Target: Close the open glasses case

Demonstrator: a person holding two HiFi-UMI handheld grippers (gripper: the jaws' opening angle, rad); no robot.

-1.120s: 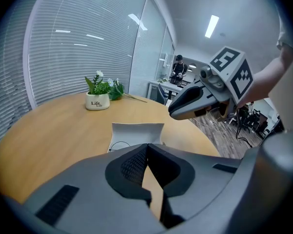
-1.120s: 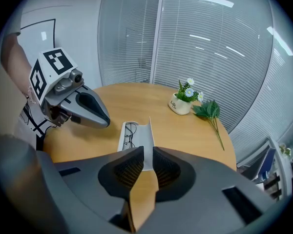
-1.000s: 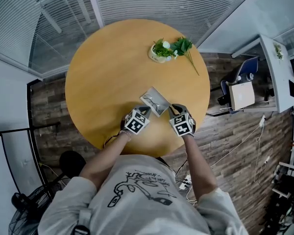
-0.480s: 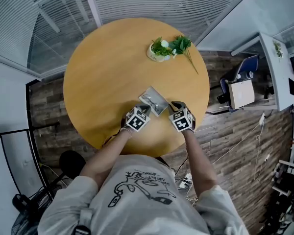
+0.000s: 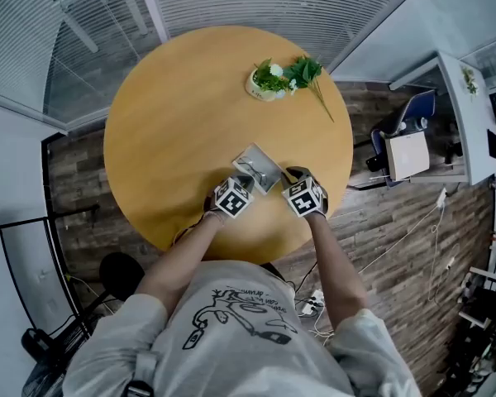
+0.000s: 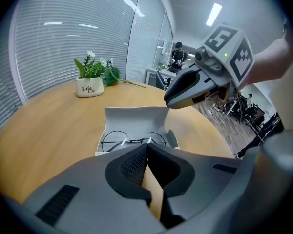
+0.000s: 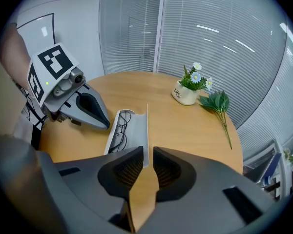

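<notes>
At the left, low over the near side of the round wooden table (image 5: 174,114), the left gripper (image 6: 147,149), jaws pressed together at the tips, nothing between them but bare wood behind the slit lower down. Just ahead of those tips, very close, the open glasses case (image 5: 259,170): pale grey tray flat on the table, front wall turned toward this gripper, lid (image 6: 136,117) standing upright along the far side, thin wire-rimmed glasses (image 6: 133,141) lying inside, lenses side by side. To the right of the case, the right gripper (image 7: 148,156), angled in toward the case's right end, jaws parted only by a slim gap, clamped on nothing. Lined up with that gap, the lid seen edge-on as a thin white blade, near end reaching in at the jaw tips; no telling whether touching either pad. In the left gripper view, the right gripper's tip poised just above the lid's upper right corner. Farther back and to the right on the table, well apart from the case, a small white pot of flowers (image 7: 185,94) and, just beside it, a loose leafy sprig (image 7: 216,103) flat on the wood. Compared with a second ago: both grippers drawn slightly closer to the case; case in the same spot, lid upright as before, glasses unmoved.
</notes>
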